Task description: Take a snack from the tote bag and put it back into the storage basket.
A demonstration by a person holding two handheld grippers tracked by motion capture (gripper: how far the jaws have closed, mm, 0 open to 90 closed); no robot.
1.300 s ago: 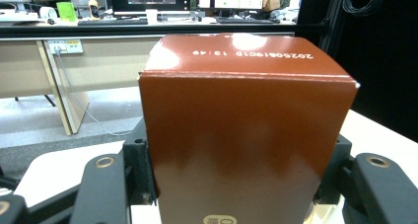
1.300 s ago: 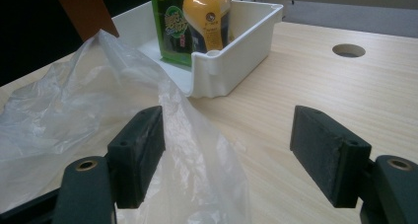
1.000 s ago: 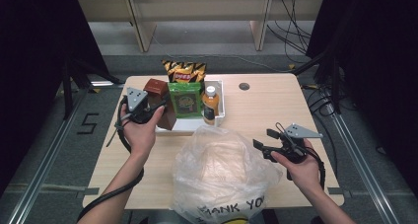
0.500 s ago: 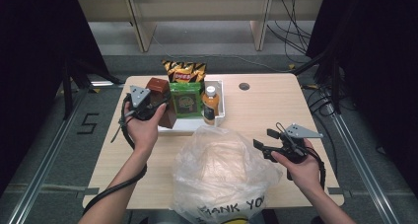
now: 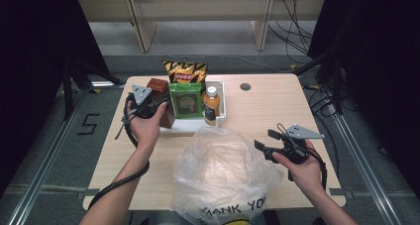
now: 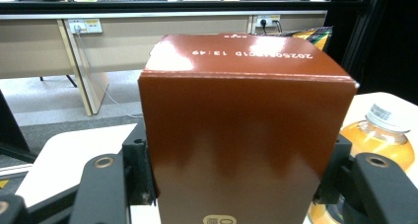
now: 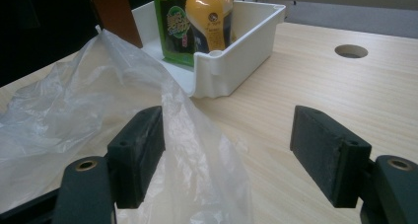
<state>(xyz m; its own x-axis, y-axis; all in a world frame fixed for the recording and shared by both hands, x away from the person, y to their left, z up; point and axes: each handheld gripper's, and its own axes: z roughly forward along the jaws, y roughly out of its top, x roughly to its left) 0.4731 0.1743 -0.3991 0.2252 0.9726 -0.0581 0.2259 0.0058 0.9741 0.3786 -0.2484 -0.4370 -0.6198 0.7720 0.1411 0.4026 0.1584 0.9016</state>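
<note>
Left tool (image 5: pixel 157 102) clamped on the brown box (image 6: pixel 241 135), apparently lifted slightly from the tray (image 5: pixel 221 117); right tool (image 5: pixel 267 141) apart beside the bag (image 5: pixel 218 170).

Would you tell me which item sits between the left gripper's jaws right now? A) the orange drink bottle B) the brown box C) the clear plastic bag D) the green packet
B: in the left gripper view the brown box stands between the two black jaws of the left gripper, the pads pressed against its sides, while the orange drink bottle stands apart behind it.
</note>
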